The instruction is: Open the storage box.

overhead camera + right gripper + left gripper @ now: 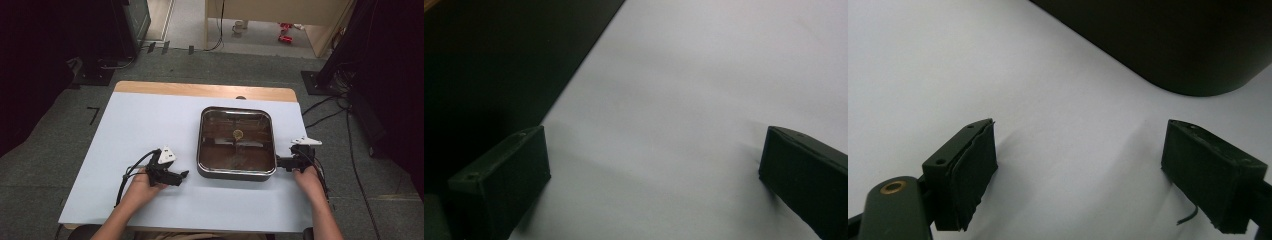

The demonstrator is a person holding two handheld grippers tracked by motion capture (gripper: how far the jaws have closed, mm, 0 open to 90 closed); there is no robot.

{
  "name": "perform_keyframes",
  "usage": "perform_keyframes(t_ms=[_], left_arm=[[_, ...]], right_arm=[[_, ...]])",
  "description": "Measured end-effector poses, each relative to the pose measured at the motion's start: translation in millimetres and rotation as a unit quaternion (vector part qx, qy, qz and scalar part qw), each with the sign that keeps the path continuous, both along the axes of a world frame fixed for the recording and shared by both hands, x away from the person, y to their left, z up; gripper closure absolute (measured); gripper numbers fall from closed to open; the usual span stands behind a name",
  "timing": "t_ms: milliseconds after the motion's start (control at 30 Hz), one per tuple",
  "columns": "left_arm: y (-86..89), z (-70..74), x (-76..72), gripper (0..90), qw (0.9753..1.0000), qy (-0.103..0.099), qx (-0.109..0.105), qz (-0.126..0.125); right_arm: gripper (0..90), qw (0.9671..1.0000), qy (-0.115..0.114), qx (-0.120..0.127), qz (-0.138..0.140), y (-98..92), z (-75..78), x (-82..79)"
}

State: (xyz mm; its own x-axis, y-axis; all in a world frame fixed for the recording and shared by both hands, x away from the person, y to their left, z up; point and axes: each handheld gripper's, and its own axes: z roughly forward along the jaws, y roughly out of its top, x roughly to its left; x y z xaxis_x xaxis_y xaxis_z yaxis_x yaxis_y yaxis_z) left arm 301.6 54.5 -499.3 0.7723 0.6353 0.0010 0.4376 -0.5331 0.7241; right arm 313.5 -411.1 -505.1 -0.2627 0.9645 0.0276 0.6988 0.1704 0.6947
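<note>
1. Square, shiny metal pan [236, 172] with dark walls, right of centre on the pale blue table cover [150, 125].
2. Left gripper [184, 174] released, jaws apart, near pan's front-left corner.
3. Right gripper [278, 162] released, empty, touching pan's right wall.

High view dim, dark at both sides; white bench [150, 150] evenly lit from above. Glare in the pan [236, 142]. Gripper views soft, slightly blurred; faint shadows beside the jaws.
</note>
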Motion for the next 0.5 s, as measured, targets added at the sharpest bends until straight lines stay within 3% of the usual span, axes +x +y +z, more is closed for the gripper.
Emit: perform_keyframes(t_ms=[333,500], left_arm=[[-4.6,3.5,1.1,14.1,0.9998,0.011,0.015,0.009],[-8.6,8.5,5.9,14.1,0.9987,0.028,0.042,-0.001]], right_arm=[[0.0,1.0000,0.000,-0.001,0.001,-0.1,0.0,0.0],[0.0,1.0000,0.000,-0.001,0.001,-0.1,0.0,0.0]])
